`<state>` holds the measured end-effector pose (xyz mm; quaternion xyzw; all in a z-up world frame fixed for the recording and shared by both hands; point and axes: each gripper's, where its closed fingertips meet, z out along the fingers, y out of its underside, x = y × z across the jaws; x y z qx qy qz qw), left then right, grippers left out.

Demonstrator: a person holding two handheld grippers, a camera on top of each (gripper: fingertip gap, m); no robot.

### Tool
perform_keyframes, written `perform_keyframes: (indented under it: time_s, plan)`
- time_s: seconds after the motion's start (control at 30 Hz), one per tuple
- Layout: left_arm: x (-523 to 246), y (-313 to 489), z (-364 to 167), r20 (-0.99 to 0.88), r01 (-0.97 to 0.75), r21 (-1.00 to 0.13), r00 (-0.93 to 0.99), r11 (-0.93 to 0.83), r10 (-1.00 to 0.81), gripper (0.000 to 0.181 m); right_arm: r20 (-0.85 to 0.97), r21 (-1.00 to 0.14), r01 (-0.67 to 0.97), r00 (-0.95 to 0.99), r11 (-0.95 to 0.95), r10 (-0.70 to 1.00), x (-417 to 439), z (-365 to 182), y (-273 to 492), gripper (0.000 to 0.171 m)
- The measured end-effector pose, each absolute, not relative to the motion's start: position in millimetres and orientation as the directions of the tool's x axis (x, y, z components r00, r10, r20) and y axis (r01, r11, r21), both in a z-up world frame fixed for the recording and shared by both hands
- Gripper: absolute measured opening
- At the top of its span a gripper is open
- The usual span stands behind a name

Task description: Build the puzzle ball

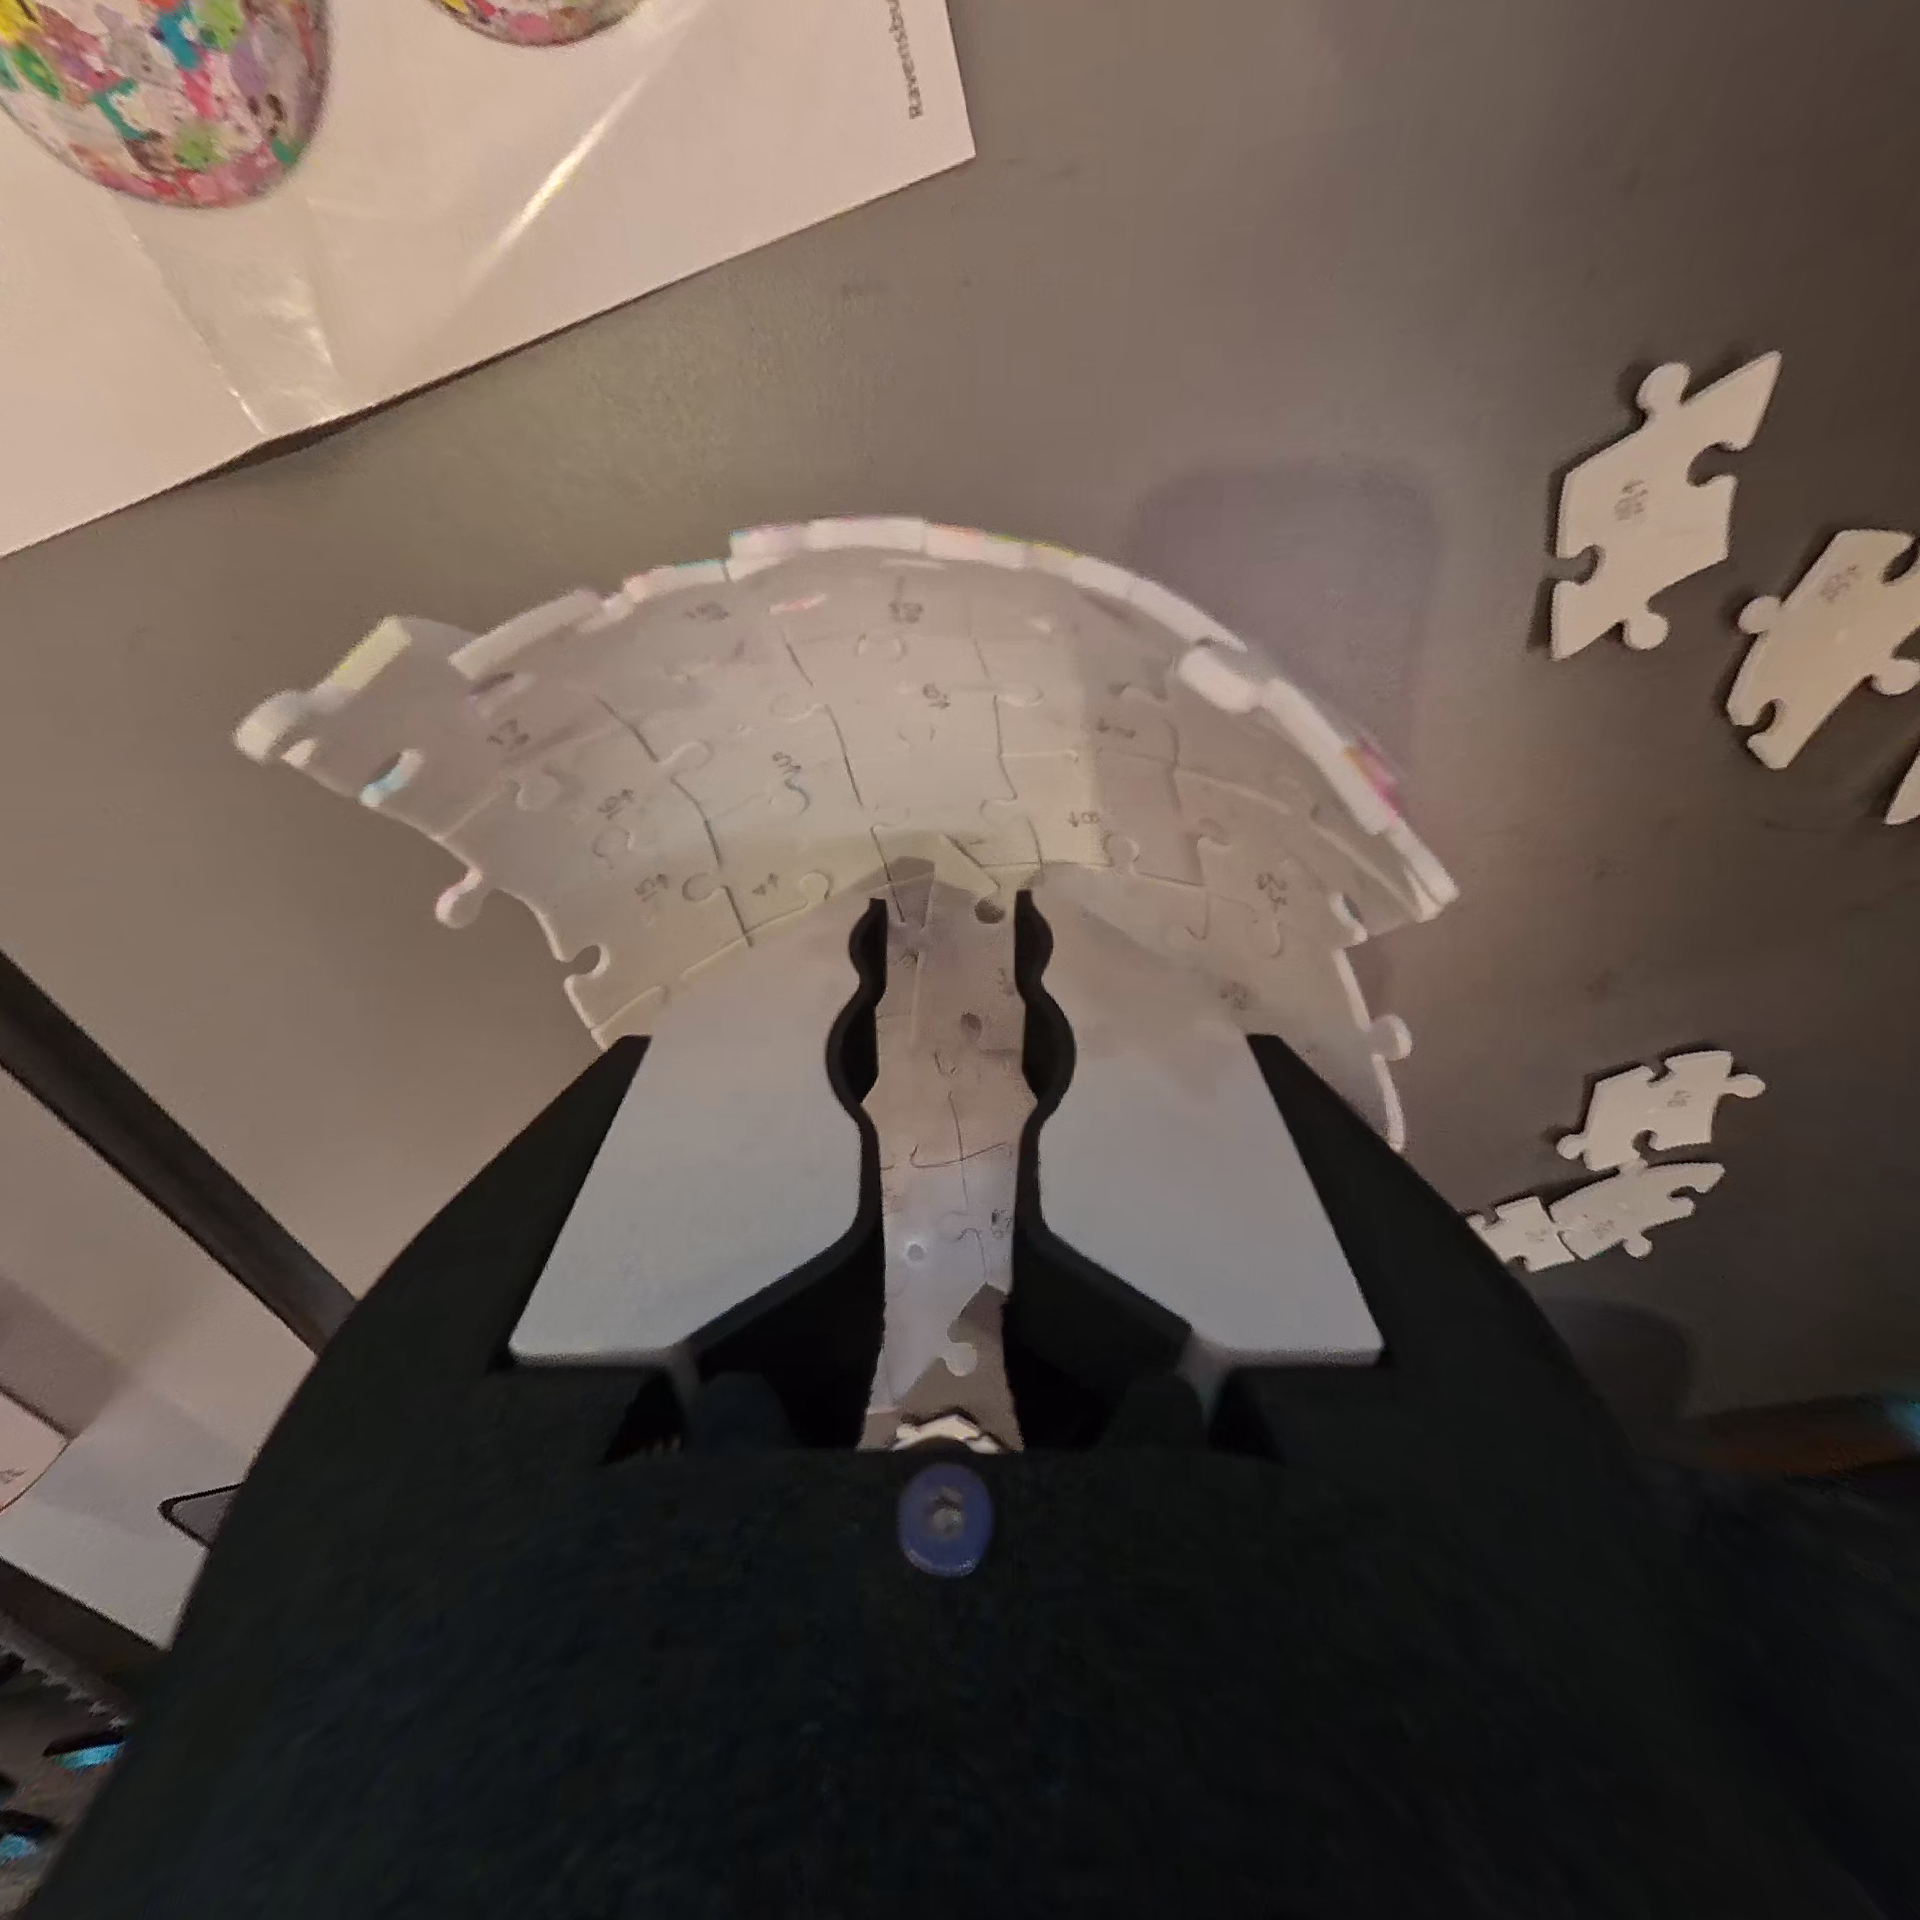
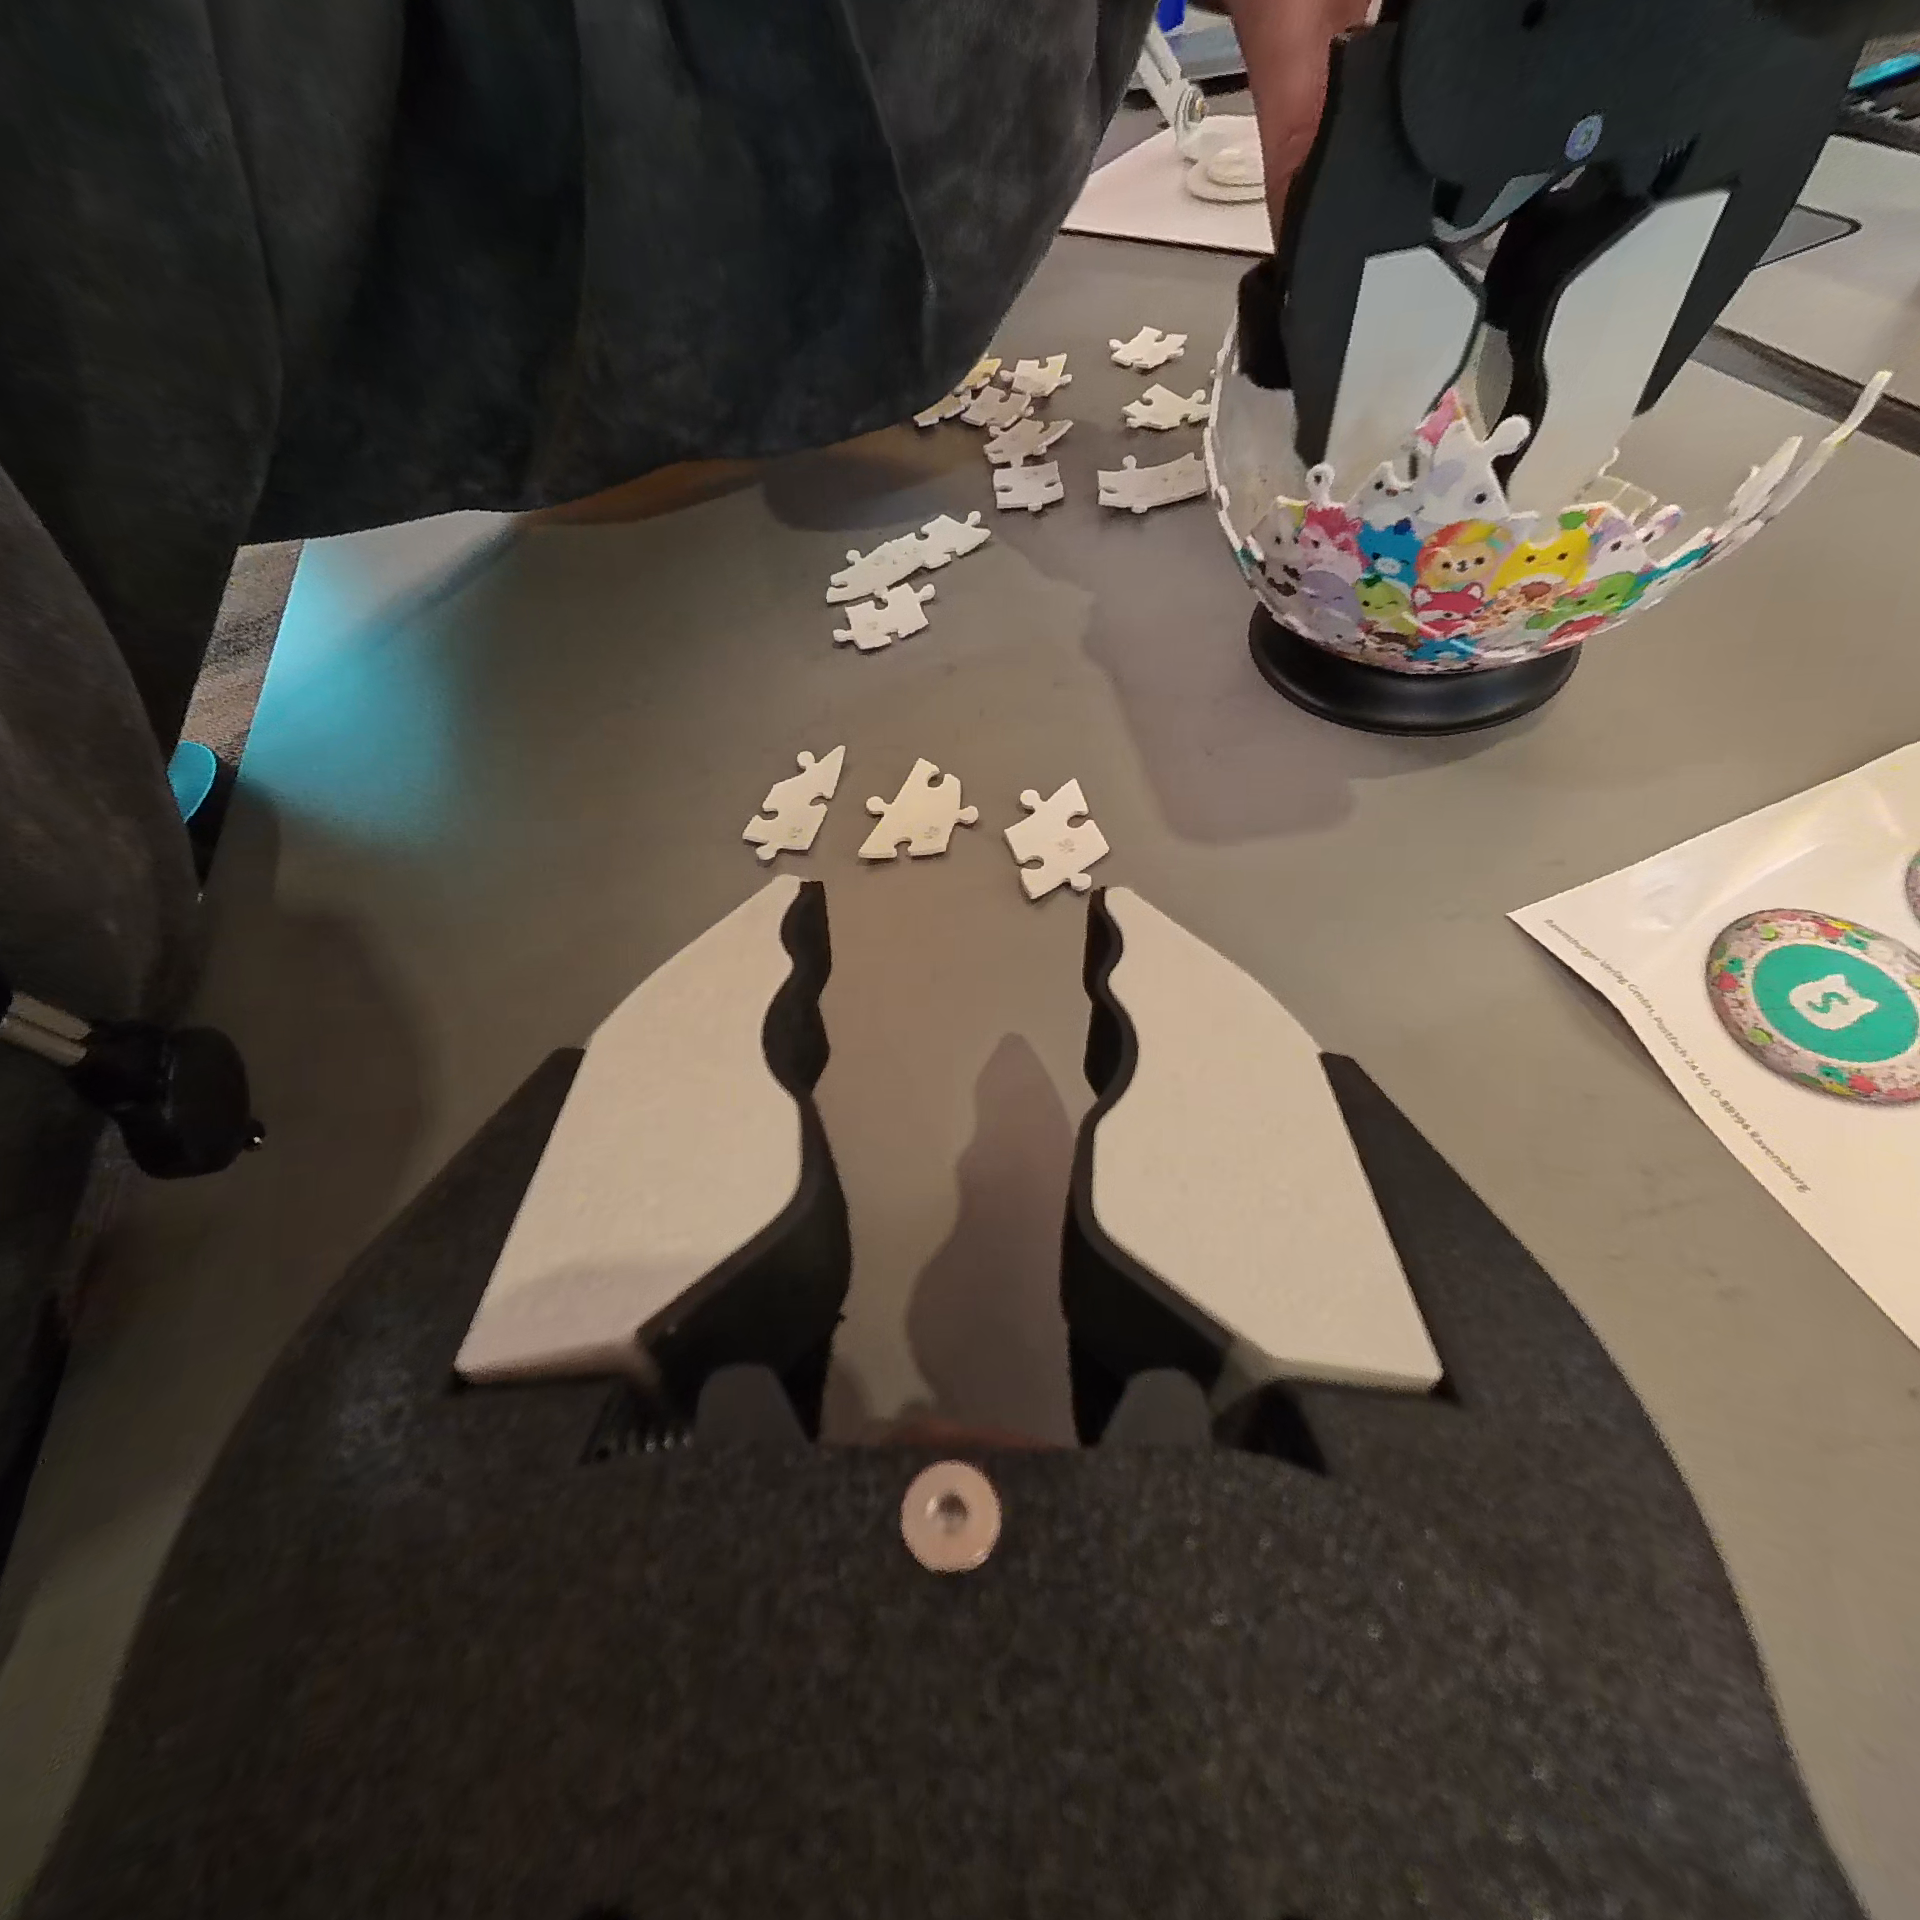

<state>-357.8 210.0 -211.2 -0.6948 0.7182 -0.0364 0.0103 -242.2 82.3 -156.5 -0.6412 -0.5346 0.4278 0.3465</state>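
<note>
Two wrist views over a grey counter (image 2: 1455, 935). The left hand-held gripper (image 1: 951, 914) is clamped on the wall of the half-built puzzle ball (image 2: 1455, 582), prob. to steady it on its black stand (image 2: 1413, 691). The right hand-held gripper (image 2: 956, 904) hangs open & empty just short of three loose pieces (image 2: 920, 816), w/ bare counter around them for a pickup. More pieces (image 2: 1023, 436) lie near the counter's edge; an instruction sheet (image 2: 1662, 1039) sits to the right.

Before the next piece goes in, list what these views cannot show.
- Left wrist view: left gripper hides the puzzle ball wall it grips; motion blurs the rim.
- Right wrist view: a dark garment covers the far loose pieces; the picture's edge crops the instruction sheet.
</note>
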Motion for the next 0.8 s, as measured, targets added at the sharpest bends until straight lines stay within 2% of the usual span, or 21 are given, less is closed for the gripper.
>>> perform_keyframes:
  time_s: [0.47, 0.53, 0.8]
  plan:
    - [-361.8, 213.0, -213.0, 0.060, -0.999, -0.031, -0.043, 0.042, -0.997, 0.022, -0.185, -0.901, 0.391, 0.050, -0.189, 0.982, -242.1, -155.8, 80.6, 0.046]
    - [-362.4, 212.4, -213.6, 0.064, -0.998, -0.031, -0.055, 0.053, -0.996, 0.002, -0.184, -0.901, 0.390, 0.047, -0.188, 0.982, -242.1, -155.2, 80.1, 0.046]
    - [-361.3, 215.7, -213.8, 0.051, -0.998, -0.034, -0.047, 0.046, -0.998, 0.000, -0.183, -0.901, 0.392, 0.047, -0.187, 0.982, -241.8, -154.9, 80.1, 0.046]
